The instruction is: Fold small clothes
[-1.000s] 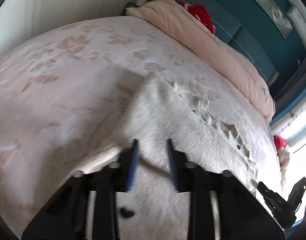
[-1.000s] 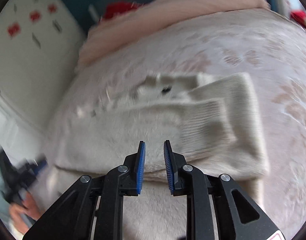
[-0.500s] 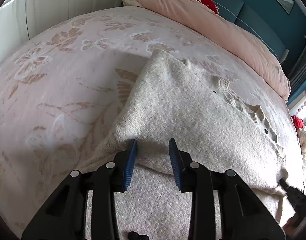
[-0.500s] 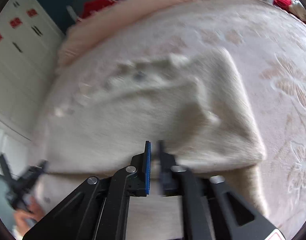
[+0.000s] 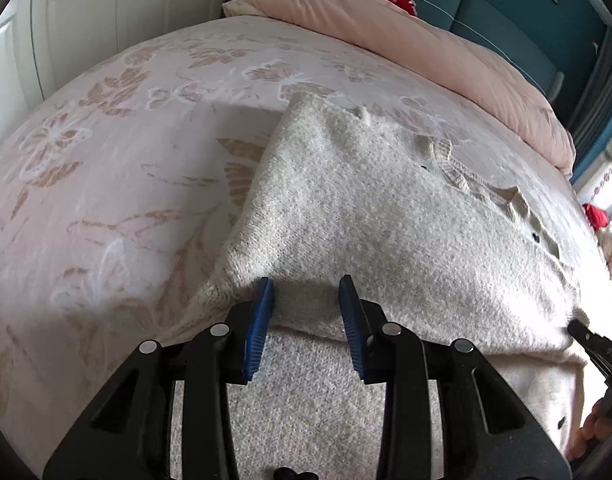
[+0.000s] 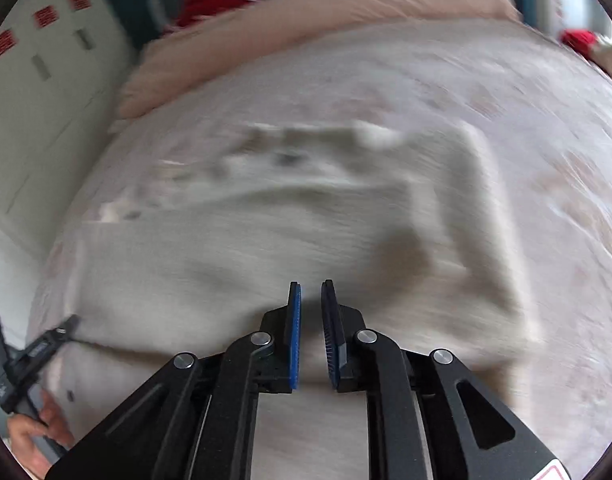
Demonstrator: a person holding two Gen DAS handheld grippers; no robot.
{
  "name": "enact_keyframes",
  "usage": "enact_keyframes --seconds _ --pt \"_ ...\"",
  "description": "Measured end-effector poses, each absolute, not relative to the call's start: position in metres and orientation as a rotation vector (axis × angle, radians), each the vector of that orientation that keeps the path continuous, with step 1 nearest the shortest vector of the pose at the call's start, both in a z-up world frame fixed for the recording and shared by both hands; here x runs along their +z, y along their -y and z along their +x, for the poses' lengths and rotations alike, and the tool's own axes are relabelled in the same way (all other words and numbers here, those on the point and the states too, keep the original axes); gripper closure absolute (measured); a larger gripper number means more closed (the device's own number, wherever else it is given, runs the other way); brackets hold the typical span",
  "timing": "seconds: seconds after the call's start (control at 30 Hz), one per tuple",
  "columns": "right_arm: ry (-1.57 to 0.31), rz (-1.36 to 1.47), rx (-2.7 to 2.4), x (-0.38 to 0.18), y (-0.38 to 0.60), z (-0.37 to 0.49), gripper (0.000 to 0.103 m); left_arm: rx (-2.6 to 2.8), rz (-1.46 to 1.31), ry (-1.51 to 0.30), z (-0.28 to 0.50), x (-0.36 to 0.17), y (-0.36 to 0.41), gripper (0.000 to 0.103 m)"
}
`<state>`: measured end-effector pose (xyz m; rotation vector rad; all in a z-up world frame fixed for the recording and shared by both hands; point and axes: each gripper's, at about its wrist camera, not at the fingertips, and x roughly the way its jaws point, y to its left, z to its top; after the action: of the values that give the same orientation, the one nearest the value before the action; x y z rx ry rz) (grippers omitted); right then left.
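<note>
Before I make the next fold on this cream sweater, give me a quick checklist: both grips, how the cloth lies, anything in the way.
1. Left gripper holds the sweater: the folded edge fills the gap between its fingers and looks held: ok.
2. Right gripper holds cloth: fingers nearly together at the same edge, blur hides any pinch: cannot tell.
3. Fold lies flat on the layer beneath: ok.
4. Far button edge straight: it lies wavy and bunched: not ok.
5. Bedspread beside the sweater is free; the pink duvet lies beyond, apart: ok.
</note>
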<state>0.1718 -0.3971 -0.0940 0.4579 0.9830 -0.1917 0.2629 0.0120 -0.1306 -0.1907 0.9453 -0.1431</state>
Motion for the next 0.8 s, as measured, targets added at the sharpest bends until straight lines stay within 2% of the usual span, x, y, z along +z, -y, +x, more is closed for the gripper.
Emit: enact_keyframes --seconds 0.07,0.13,0.23,0.3,0.33,0.37,0.4,0.47,0.5,0.53,0.63,0.73,0.8 --pt "-0.987 0.537 -0.160 -0.104 0.415 0.165 0.103 -0.123 -0.164 -0.940 0.261 -0.130 -0.007 0.070" --pt "-0.950 0.590 -0.191 -0.088 0.420 0.156 0.103 -0.108 -0.156 -0.944 0.259 -0.129 -0.003 0.067" --pt "-0.923 0.508 -0.189 -0.077 0.409 0.159 0.090 -0.102 -0.148 -0.952 0.258 -0.128 -0.001 0.064" --pt "-1.014 0.463 -0.200 -0.098 0.409 0.163 0.095 -0.105 -0.120 -0.951 0.258 -0.128 0.001 0.064" --pt "-0.998 0.492 -0.195 -0.097 0.413 0.158 0.095 -0.105 -0.109 -0.952 0.256 -0.127 0.002 0.063" --pt "-0.989 0.513 -0.206 -0.086 0.414 0.149 0.093 -0.105 -0.106 -0.957 0.253 -0.125 0.002 0.061" --pt "-0.971 0.513 -0.209 -0.076 0.413 0.139 0.090 -0.098 -0.107 -0.975 0.249 -0.122 0.000 0.051" --pt "-0.929 0.493 -0.194 -0.056 0.409 0.113 0.087 -0.089 -0.134 -0.995 0.237 -0.115 -0.010 0.046" --pt "-0.920 0.476 -0.192 -0.048 0.406 0.101 0.083 -0.099 -0.163 -0.995 0.226 -0.111 -0.018 0.040" --pt "-0.917 0.455 -0.188 -0.040 0.403 0.082 0.072 -0.097 -0.183 -1.003 0.212 -0.108 -0.028 0.029" --pt "-0.918 0.416 -0.192 -0.026 0.397 0.030 0.048 -0.086 -0.232 -1.013 0.172 -0.099 -0.055 0.023" --pt "-0.946 0.423 -0.188 -0.025 0.392 -0.035 0.038 -0.100 -0.288 -1.013 0.123 -0.092 -0.084 0.017" --pt "-0.980 0.466 -0.165 -0.031 0.390 -0.071 0.036 -0.119 -0.307 -1.030 0.095 -0.091 -0.098 0.015"
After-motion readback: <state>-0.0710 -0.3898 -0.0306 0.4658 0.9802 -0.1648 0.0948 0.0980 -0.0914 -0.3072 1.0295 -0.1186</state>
